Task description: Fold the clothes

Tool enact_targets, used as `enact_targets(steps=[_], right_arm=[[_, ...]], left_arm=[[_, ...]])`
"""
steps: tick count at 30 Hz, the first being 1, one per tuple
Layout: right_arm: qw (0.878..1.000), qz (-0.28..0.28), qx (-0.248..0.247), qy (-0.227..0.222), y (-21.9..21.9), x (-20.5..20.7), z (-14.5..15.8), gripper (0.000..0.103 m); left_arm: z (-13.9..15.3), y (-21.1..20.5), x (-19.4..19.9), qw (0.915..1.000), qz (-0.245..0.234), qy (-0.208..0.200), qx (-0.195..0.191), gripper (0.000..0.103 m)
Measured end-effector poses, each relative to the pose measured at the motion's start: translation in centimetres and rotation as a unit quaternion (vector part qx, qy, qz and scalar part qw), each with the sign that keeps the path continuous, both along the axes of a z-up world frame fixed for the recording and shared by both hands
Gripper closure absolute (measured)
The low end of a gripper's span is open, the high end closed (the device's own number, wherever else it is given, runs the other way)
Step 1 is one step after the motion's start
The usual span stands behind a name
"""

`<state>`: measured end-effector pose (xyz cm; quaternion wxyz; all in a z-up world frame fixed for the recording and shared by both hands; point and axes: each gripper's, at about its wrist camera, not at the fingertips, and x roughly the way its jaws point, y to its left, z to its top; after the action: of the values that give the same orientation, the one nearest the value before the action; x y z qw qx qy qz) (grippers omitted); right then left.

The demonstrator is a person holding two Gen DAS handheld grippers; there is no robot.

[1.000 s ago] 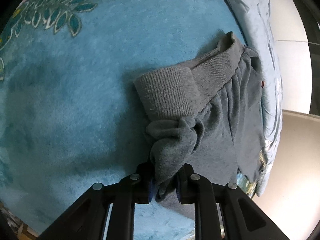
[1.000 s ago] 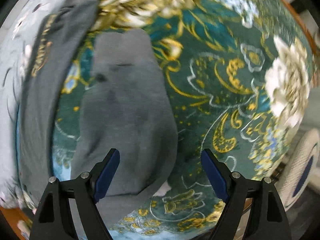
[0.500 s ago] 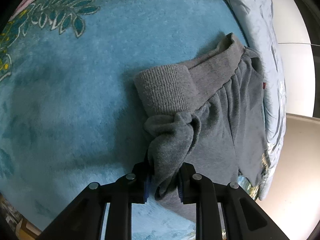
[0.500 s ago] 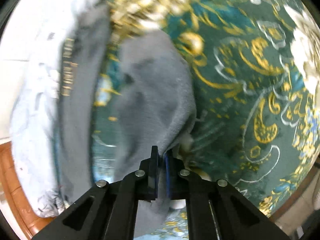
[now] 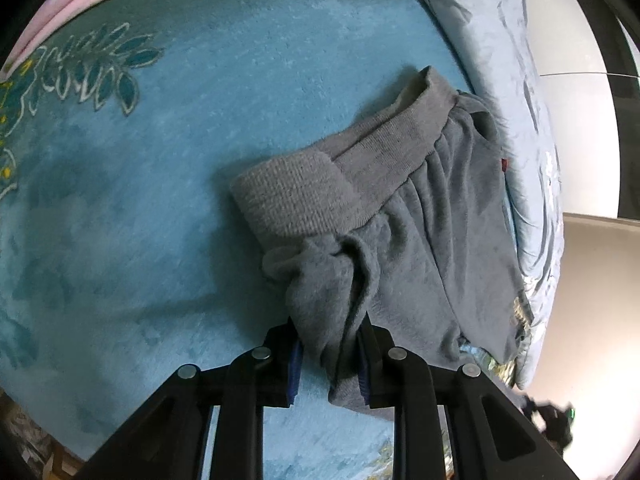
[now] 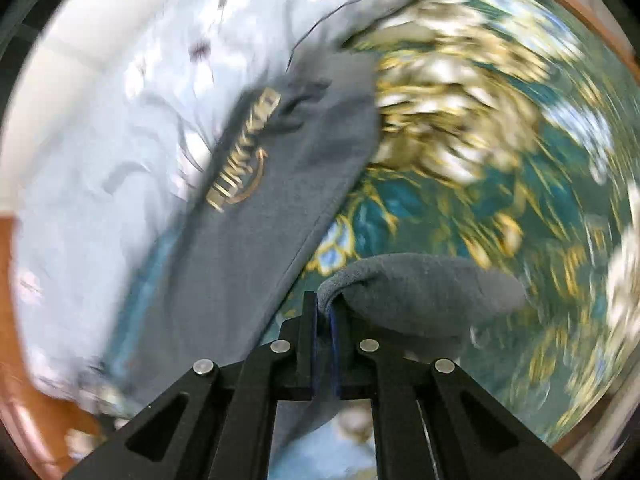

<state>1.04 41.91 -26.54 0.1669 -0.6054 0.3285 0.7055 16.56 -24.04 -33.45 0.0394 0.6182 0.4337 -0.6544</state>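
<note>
Now left tongs (image 5: 328,354) pinching bunched grey pants (image 5: 404,216), right tongs (image 6: 325,312) pinching pants' edge, carpet (image 5: 132,208) beyond.

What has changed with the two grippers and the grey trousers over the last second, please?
The right gripper, open over the grey trousers a second ago, has shut on a fold of their cloth and swung it up off the patterned blanket. The left gripper stays clamped on the bunched cloth near the waistband.
</note>
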Motion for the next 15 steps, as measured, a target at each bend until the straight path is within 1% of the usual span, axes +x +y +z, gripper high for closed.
enact_targets(steps=[1,3,5,6,7,10,13,14,15], right_arm=[[1.000,0.006,0.006,-0.010,-0.1,-0.4,-0.7,0.097],[1.000,0.018,0.013,-0.018,-0.9,-2.1,-1.9,0.095],[0.999,0.034,0.008,-0.015,-1.7,-3.2,-2.5,0.079],[0.999,0.045,-0.001,-0.007,-2.0,-3.5,-2.3,0.063],[0.998,0.055,-0.008,0.003,-2.1,-3.6,-1.9,0.057],[0.996,0.077,-0.009,0.044,-1.5,-3.0,0.6,0.056],[0.995,0.065,-0.006,0.070,1.0,-0.2,2.9,0.054],[0.997,0.055,0.002,0.062,2.0,1.2,3.0,0.054],[0.998,0.041,0.001,0.048,2.8,2.8,2.4,0.054]], left_arm=[[-0.1,0.2,-0.8,1.0000,0.003,-0.002,0.000,0.077],[0.0,0.2,-0.9,0.9999,0.010,0.000,0.000,0.077],[0.1,0.1,-0.7,0.9999,0.013,0.001,-0.001,0.077],[0.1,0.1,-0.7,0.9999,0.014,0.001,-0.002,0.076],[0.2,0.1,-0.6,0.9999,0.015,0.001,-0.002,0.075],[0.2,0.0,-0.5,0.9998,0.017,-0.001,-0.005,0.072],[0.3,-0.1,-0.4,0.9998,0.017,-0.001,-0.008,0.070],[0.4,-0.2,-0.3,0.9998,0.016,-0.001,-0.009,0.070],[0.4,-0.2,-0.3,0.9998,0.015,-0.002,-0.011,0.069]])
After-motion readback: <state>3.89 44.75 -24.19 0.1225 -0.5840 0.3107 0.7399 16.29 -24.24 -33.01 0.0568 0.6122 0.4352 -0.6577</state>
